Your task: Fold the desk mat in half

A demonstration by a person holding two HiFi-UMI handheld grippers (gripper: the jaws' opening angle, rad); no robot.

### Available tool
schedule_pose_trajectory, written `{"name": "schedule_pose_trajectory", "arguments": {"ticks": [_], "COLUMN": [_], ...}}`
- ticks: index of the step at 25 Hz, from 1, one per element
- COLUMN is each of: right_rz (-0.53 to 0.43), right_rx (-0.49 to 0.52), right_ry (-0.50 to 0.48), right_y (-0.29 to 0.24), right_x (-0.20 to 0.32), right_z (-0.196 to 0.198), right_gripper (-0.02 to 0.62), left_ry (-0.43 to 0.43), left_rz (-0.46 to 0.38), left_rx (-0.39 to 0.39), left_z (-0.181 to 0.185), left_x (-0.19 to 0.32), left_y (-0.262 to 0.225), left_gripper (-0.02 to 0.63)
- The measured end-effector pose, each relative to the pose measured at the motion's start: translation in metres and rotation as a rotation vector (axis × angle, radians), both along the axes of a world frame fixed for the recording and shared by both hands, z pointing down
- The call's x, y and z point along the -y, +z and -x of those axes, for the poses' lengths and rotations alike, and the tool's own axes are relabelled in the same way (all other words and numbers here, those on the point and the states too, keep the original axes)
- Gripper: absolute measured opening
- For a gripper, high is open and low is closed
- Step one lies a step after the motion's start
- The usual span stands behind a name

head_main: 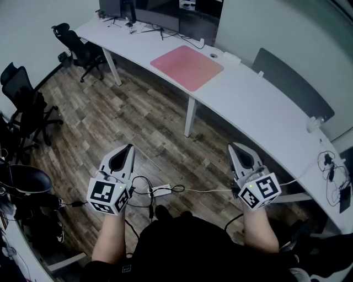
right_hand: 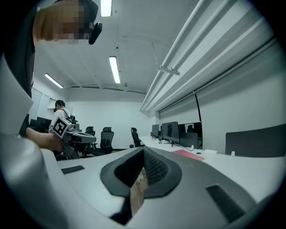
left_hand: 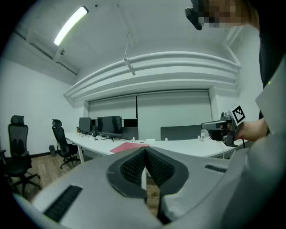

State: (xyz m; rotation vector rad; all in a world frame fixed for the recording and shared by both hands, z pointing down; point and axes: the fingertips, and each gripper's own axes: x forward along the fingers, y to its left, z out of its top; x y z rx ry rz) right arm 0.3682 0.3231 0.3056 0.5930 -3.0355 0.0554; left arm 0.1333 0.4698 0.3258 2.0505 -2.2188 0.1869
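A pink desk mat (head_main: 187, 66) lies flat and unfolded on the long white desk (head_main: 253, 104). It shows small and far off in the left gripper view (left_hand: 129, 146) and in the right gripper view (right_hand: 188, 154). Both grippers hang over the wooden floor, well short of the desk and apart from the mat. My left gripper (head_main: 128, 150) (left_hand: 145, 150) is shut with nothing in it. My right gripper (head_main: 236, 148) (right_hand: 144, 151) is shut too and holds nothing. Each gripper sees the other, the right one (left_hand: 222, 128) and the left one (right_hand: 73, 137).
Monitors (head_main: 157, 14) stand at the desk's far end. A grey partition (head_main: 292, 82) runs behind the desk. Black office chairs (head_main: 83, 49) sit at the left. A power strip with cables (head_main: 157, 191) lies on the floor between the grippers. A person (right_hand: 60, 107) stands far off.
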Motion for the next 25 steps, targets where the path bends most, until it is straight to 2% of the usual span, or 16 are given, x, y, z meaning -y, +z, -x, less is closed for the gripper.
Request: {"name": "schedule_pose_trajectory", "arguments": {"ticks": [11, 17, 25], "right_rz": [0.016, 0.044, 0.063], "right_rx": [-0.002, 0.018, 0.058], "right_ry": [0.017, 0.02, -0.038], "right_y": [0.008, 0.013, 0.009], "right_x": [0.011, 0.017, 0.027], "right_z": [-0.033, -0.055, -0.079], "right_gripper": [-0.008, -0.008, -0.006], "left_ry": [0.011, 0.027, 0.029], "left_rz": [0.008, 0.021, 0.016], "left_rx": [0.001, 0.014, 0.021], "left_z": [-0.022, -0.048, -0.078], "left_x": [0.013, 0.025, 0.041], "left_y": [0.005, 0.007, 0.001], "left_gripper": [0.005, 0.005, 0.005]}}
